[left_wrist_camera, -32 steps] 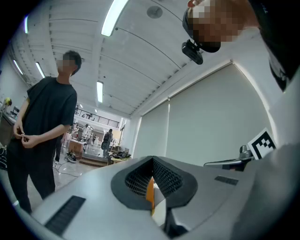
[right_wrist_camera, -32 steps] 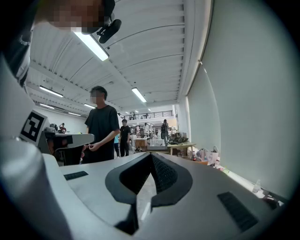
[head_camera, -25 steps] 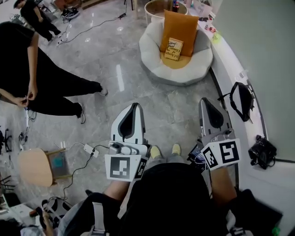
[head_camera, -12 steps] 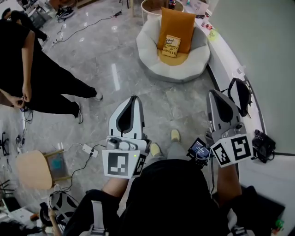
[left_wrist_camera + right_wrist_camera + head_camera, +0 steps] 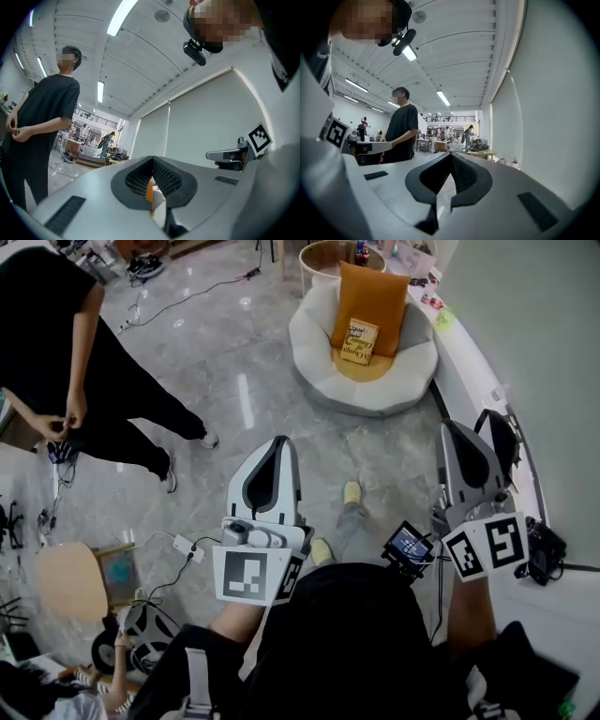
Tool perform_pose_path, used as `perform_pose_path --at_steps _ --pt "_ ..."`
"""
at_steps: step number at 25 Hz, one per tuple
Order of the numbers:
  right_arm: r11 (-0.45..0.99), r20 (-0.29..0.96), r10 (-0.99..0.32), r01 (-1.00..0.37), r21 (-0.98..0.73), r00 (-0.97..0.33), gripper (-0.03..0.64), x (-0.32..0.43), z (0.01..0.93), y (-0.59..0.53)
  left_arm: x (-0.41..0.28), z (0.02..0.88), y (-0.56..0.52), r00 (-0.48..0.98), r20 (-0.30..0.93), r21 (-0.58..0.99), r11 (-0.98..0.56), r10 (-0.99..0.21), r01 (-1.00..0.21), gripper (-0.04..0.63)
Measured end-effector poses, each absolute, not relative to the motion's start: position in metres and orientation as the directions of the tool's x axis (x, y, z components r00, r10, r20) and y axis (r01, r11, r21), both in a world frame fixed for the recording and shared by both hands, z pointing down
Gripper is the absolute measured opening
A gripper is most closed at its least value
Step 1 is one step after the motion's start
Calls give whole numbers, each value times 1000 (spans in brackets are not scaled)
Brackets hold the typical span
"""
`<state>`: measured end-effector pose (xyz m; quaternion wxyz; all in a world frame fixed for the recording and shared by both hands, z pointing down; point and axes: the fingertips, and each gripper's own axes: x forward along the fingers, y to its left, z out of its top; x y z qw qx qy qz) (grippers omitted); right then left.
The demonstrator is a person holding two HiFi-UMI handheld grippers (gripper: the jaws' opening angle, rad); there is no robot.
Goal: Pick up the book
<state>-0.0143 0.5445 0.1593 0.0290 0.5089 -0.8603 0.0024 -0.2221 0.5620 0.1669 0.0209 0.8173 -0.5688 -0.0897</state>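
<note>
The book (image 5: 359, 341), yellow with dark print, leans against an orange cushion (image 5: 372, 298) on a round white chair (image 5: 319, 343) at the far top of the head view. Both grippers are held far short of it, over the grey floor. My left gripper (image 5: 278, 444) is shut with nothing in it, and its jaws meet at the tip in the left gripper view (image 5: 152, 158). My right gripper (image 5: 457, 427) is shut and empty too, at the right near the counter; in the right gripper view (image 5: 451, 153) its jaws are together. Both point roughly level.
A person in black (image 5: 56, 362) stands at the left. A curved white counter (image 5: 473, 367) runs down the right, with a black bag (image 5: 497, 442) on it. A wooden stool (image 5: 70, 579) and a power strip (image 5: 183, 546) with cables lie at the lower left. A round table (image 5: 328, 254) stands behind the chair.
The right gripper has drifted up and to the right in the head view. My feet have stepped forward. The person at the left now appears closer. The left gripper has barely moved.
</note>
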Motion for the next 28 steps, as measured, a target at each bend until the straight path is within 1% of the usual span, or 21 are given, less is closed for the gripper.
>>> perform_pose_path --at_steps 11,15,18,21,24,28 --pt "485 44 -874 -875 11 -484 9 -7 171 517 -212 163 538 354 -126 90 -366 -927 -926 11" --pt "484 59 -873 -875 -11 -484 9 12 183 464 -188 168 482 366 -108 90 -375 -924 -922 11" --pt "488 66 -870 -872 -26 -489 9 15 186 434 -174 151 450 382 -134 82 -395 -914 -915 11" --pt "491 82 -867 -871 -29 -492 9 17 188 413 -168 149 429 381 -122 75 -391 -917 -917 11" --pt "494 84 -865 -869 -40 -496 9 24 193 379 -166 167 399 364 -89 73 -371 -927 -926 11" --pt "489 80 -868 -872 -38 -490 9 31 194 345 -162 167 365 359 -108 85 -368 -927 -926 11"
